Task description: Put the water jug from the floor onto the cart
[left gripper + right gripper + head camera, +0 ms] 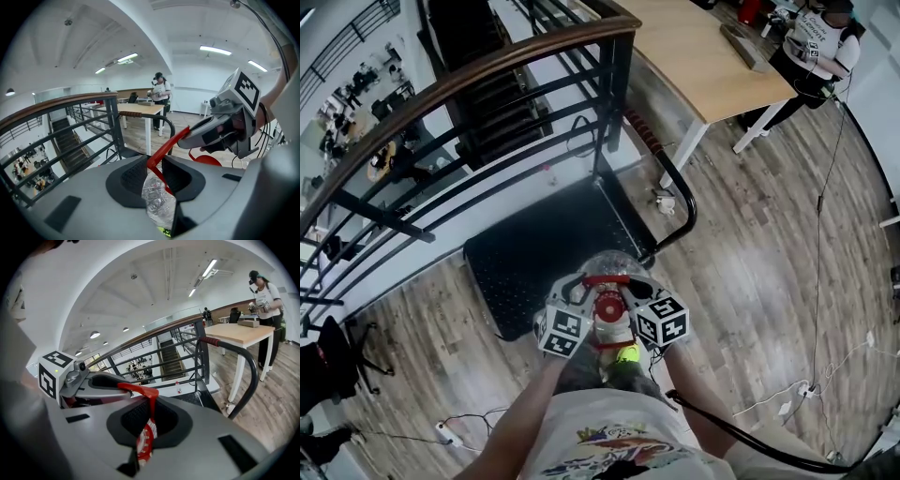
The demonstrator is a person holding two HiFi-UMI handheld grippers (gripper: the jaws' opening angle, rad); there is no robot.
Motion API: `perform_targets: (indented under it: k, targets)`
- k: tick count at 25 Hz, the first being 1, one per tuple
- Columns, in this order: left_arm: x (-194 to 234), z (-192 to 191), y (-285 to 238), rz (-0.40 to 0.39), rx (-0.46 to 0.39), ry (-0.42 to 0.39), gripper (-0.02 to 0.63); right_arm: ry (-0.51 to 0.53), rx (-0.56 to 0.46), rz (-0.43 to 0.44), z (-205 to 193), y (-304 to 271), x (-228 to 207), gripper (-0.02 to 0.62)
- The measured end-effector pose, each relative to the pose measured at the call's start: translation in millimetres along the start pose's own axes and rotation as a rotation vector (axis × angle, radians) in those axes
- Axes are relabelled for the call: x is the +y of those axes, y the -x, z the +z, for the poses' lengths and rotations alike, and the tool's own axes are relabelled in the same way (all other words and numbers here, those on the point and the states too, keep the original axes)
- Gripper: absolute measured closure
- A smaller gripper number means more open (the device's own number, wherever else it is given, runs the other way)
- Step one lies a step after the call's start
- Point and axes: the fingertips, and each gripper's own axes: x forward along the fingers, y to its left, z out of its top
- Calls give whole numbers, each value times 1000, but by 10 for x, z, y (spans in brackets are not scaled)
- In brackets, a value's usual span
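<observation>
My left gripper (157,177) and right gripper (149,422) had jaws clamped on the water jug (615,266) handle (607,279). Jug was lifted. Cart (546,246) sat just ahead of the jaws; set-down remained.

The right tool (150,414) clamps the red handle (143,390) of the water jug (144,443), cart push bar (253,380) ahead.

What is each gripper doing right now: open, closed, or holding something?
Left gripper: closed on the red plastic carry handle of the clear plastic water jug.
Right gripper: closed on the same handle.
</observation>
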Motion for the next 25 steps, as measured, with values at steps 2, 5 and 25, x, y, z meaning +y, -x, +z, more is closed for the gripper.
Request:
perform_targets:
  k: [2,5,25]
  targets:
    - [154,12,-61,2,0,-3,502,4,-4,-1,74,-149,-34,575]
    - [392,-9,-176,12,6,5,502,8,-8,5,167,-394,-90,575]
    - [1418,-629,-1446,187,47,130,502,9,91,162,8,-2000,-1008,575]
